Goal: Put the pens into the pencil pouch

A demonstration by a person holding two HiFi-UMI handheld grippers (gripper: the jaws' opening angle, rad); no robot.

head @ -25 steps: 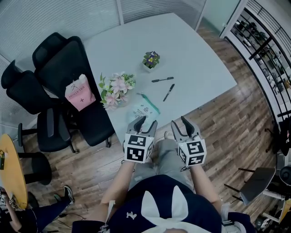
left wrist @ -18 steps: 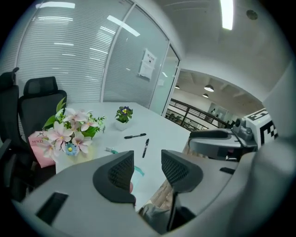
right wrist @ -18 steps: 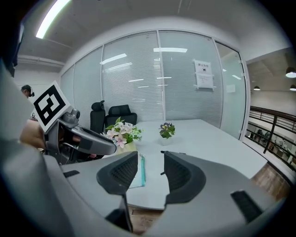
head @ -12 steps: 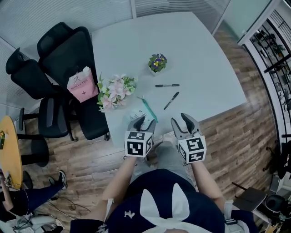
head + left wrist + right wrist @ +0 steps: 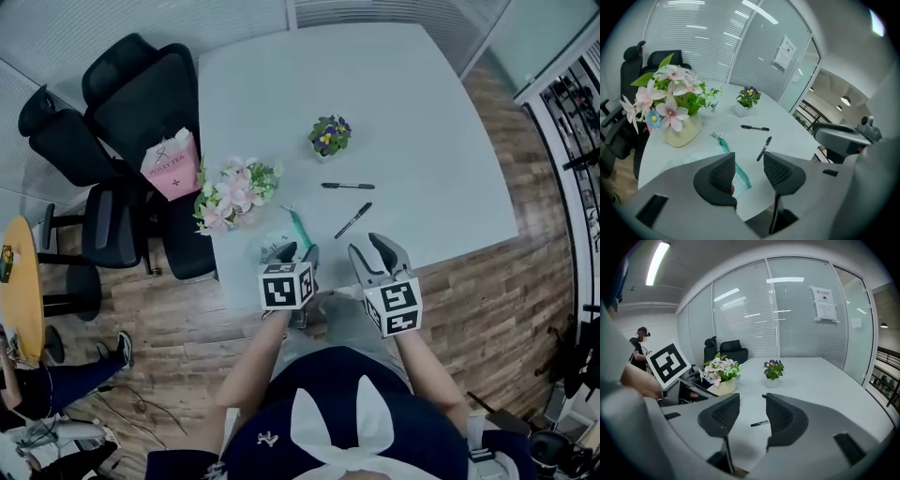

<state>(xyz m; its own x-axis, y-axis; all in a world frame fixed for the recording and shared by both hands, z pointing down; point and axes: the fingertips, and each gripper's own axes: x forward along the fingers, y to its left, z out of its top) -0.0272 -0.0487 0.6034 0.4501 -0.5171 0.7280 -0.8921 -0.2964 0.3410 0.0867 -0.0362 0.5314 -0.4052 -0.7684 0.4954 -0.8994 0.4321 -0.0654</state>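
Observation:
Two black pens lie on the white table (image 5: 422, 112): one crosswise (image 5: 347, 186) (image 5: 755, 127), and one slanted (image 5: 353, 219) (image 5: 764, 148) (image 5: 760, 423) nearer to me. A translucent pencil pouch (image 5: 277, 246) (image 5: 684, 160) with a green zipper (image 5: 727, 151) lies at the table's near edge, left of the pens. My left gripper (image 5: 298, 251) (image 5: 749, 171) hovers open over the pouch's near end, holding nothing. My right gripper (image 5: 372, 249) (image 5: 752, 416) is open and empty at the table's near edge, short of the slanted pen.
A vase of pink flowers (image 5: 232, 195) (image 5: 670, 105) stands just behind the pouch. A small potted plant (image 5: 330, 134) (image 5: 774, 369) sits beyond the pens. Black office chairs (image 5: 141, 103) with a pink bag (image 5: 172, 169) flank the table's left. A yellow round table (image 5: 19, 300) is far left.
Both grippers have edged forward to the table's near edge; the left one now reaches over the pouch. The pens and pouch have not moved on the table.

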